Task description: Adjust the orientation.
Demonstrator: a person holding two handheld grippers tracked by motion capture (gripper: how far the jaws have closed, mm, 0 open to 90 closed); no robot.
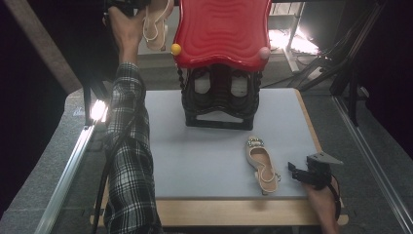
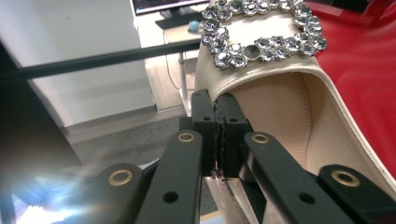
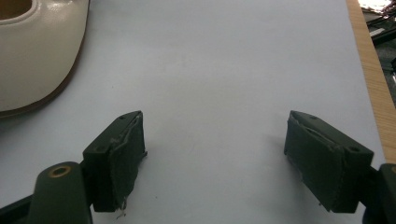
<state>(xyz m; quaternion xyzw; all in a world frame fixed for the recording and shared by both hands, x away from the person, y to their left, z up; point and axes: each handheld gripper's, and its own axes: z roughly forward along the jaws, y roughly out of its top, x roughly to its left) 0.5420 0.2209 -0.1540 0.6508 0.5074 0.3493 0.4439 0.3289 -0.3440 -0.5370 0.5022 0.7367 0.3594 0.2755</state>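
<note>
Grey mat (image 1: 204,161) on wooden table (image 1: 234,212), dim room; left gripper (image 2: 219,135) pinching beige shoe (image 2: 280,107), right gripper (image 3: 215,158) spread.

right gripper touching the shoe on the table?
Apart. In the high view the right gripper sits right of the shoe on the table with grey mat between; its own view shows open jaws, nothing between them.

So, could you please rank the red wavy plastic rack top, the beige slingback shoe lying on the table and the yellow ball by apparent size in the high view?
1. Red wavy plastic rack top
2. Beige slingback shoe
3. Yellow ball
</note>
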